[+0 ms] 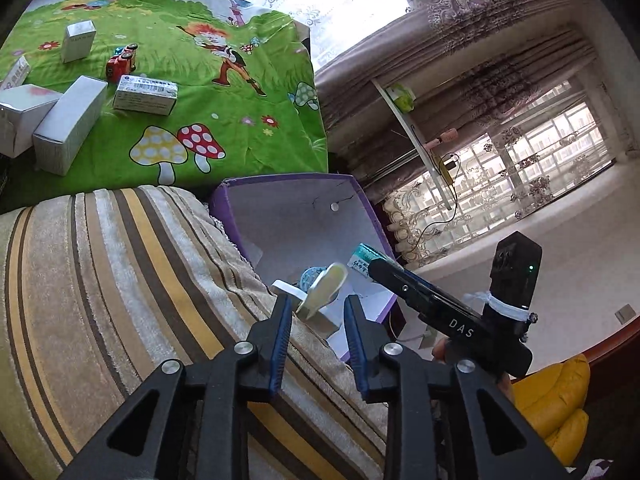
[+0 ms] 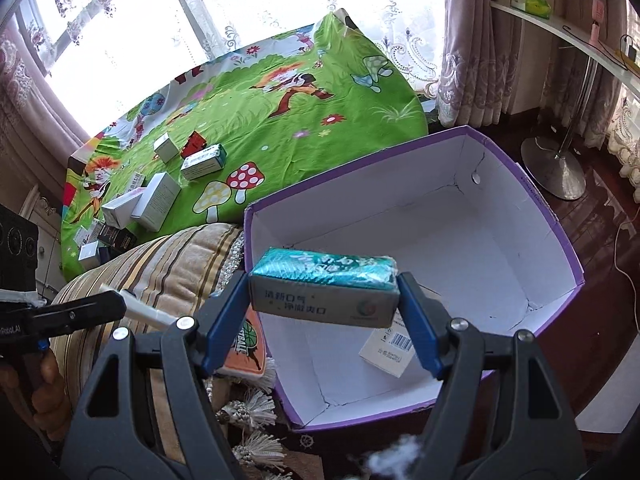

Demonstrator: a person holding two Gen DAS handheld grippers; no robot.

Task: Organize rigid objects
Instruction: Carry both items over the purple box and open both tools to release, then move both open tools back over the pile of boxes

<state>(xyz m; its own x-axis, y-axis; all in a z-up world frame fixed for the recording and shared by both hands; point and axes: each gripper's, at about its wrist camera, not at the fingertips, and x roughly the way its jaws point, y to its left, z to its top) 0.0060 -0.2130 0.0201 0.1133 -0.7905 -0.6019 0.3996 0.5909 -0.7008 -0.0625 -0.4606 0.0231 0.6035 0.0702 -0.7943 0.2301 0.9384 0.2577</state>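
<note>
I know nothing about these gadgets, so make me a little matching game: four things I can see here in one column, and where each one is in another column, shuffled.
Things:
1. teal box
2. red toy car
3. flat card with a barcode
4. purple bin

Places:
A. lying on the white floor of the bin
B. on the green cartoon cloth, among small white boxes
C. clamped in the right tongs, above the bin
D. beside the striped cushion, lid off

Pairs: 1-C, 2-B, 3-A, 4-D
</note>
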